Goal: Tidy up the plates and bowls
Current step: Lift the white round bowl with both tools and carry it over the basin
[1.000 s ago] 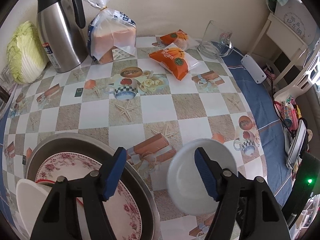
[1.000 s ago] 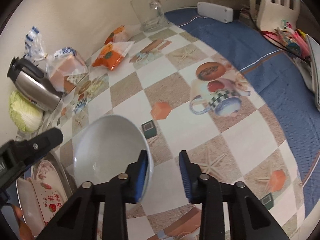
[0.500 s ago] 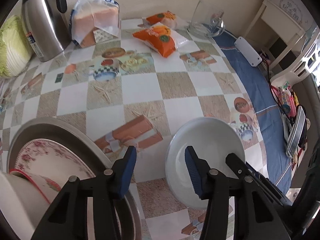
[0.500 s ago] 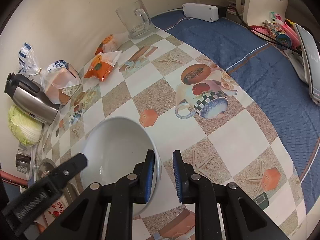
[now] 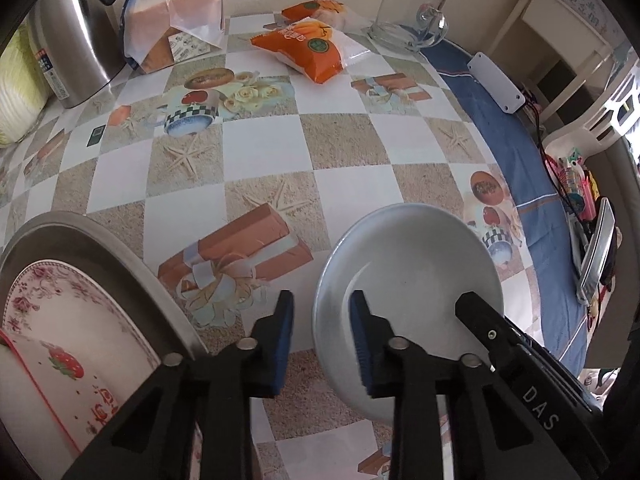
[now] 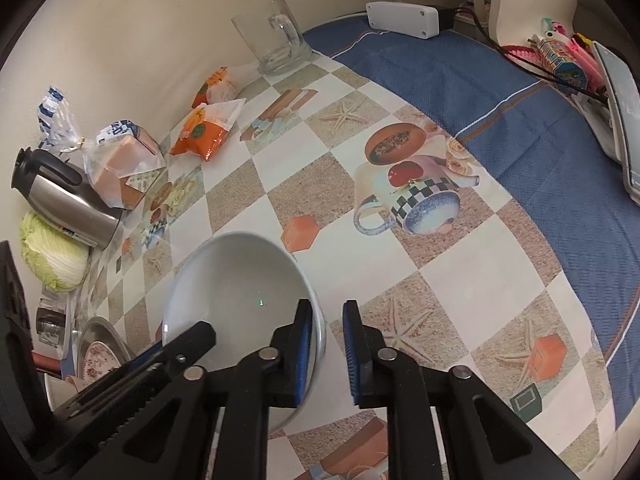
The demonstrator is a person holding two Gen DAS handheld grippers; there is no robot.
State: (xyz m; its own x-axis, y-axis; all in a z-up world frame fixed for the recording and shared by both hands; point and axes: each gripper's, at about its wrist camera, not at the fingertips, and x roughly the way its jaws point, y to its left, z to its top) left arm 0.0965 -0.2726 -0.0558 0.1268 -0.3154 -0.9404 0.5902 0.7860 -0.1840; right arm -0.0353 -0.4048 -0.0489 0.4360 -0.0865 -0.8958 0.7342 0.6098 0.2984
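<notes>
So we've got the white bowl sitting on the surface, just right of the metal pan with the plates. Left gripper is narrowing around the bowl's near rim, not pinching yet. Right gripper is nearly closed over the opposite rim, also closing. We'd want both rims seated deep in the pads before lifting, then keep it level.
</notes>
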